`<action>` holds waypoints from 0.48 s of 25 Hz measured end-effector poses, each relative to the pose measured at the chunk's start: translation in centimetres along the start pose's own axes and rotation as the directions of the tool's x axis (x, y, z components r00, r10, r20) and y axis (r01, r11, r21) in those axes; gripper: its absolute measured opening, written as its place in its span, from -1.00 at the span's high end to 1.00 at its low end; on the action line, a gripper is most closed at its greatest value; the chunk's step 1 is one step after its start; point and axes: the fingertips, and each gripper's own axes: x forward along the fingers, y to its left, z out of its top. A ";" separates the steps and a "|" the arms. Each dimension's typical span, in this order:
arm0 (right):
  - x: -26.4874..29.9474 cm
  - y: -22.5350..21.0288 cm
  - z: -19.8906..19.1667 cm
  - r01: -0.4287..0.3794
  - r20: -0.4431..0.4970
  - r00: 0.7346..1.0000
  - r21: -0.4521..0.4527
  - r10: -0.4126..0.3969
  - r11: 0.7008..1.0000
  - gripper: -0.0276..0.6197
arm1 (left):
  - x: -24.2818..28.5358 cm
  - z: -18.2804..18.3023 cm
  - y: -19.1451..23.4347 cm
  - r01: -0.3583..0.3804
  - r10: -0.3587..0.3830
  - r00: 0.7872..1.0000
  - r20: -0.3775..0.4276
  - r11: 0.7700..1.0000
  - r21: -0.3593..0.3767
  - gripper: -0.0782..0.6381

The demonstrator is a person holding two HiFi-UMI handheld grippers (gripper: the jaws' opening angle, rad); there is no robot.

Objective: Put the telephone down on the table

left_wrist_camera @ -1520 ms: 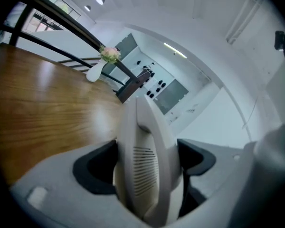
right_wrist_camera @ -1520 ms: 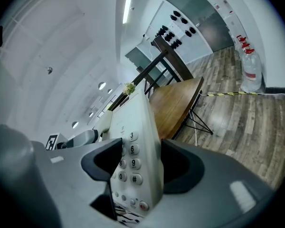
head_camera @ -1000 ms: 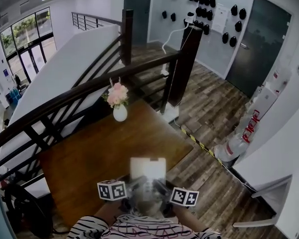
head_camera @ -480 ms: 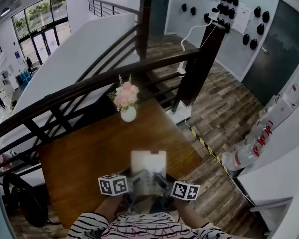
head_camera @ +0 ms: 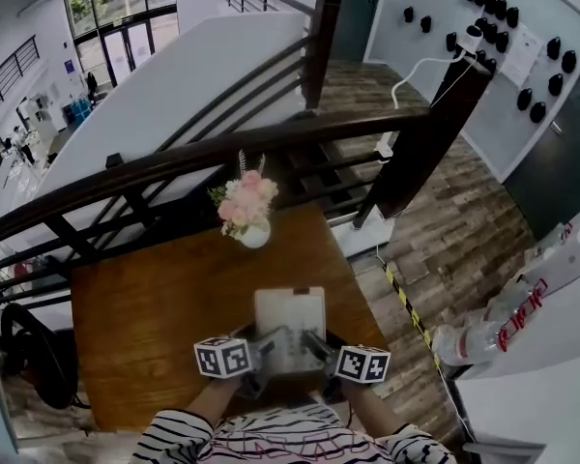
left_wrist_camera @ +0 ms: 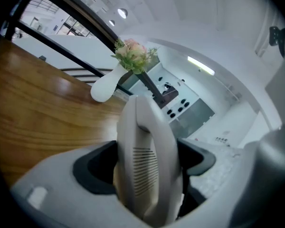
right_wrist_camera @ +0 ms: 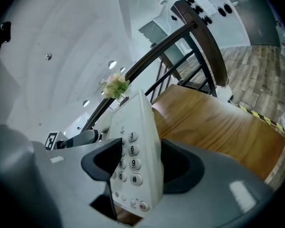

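- Over the near edge of the table (head_camera: 145, 307), the phone (head_camera: 290, 319) was carried between both grippers, keypad face up, close to the person's body.
- Grip, left gripper (head_camera: 263, 344): jaws were closed on the handset (left_wrist_camera: 145, 167) side of the phone, with a dark pad against each flank.
- Grip, right gripper (head_camera: 316, 343): jaws stood wide but were clamped on the keypad (right_wrist_camera: 127, 158) side, one pad on the key face and the other on the underside.
- Step in hand (judged): the carry-in and lowering toward the wood. The phone appeared to be clear of the surface, but no view confirmed whether the base touched it.
- Next move (judged): lower both grippers together, keeping the phone level, until the base sits flat. Only then open both sets of jaws.
- Risk (judged): uneven lowering could tip the handset out of its cradle. A set-down too near the table's edge could leave the base overhanging.
- The vase (head_camera: 254, 234) with flowers (head_camera: 244, 199) stood at the far edge of the table, well apart from the phone and not obstructing it.
- Count: phone 1, handset 1, grippers 2, marker cubes (head_camera: 220, 358) 2 (one per gripper), table 1, vase 1, bunch of flowers 1.
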 end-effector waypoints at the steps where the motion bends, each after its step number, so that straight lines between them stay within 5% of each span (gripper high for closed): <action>1: 0.5 -0.8 0.9 -0.007 -0.012 1.000 -0.006 0.007 1.000 0.14 | 1.1 0.3 0.3 -0.007 0.007 1.000 0.009 1.000 -0.007 -0.32; 12: 6.3 -8.2 9.4 -0.064 -0.112 0.992 -0.073 0.056 0.995 0.14 | 11.3 4.4 3.6 -0.077 0.084 0.990 0.110 0.995 -0.065 -0.32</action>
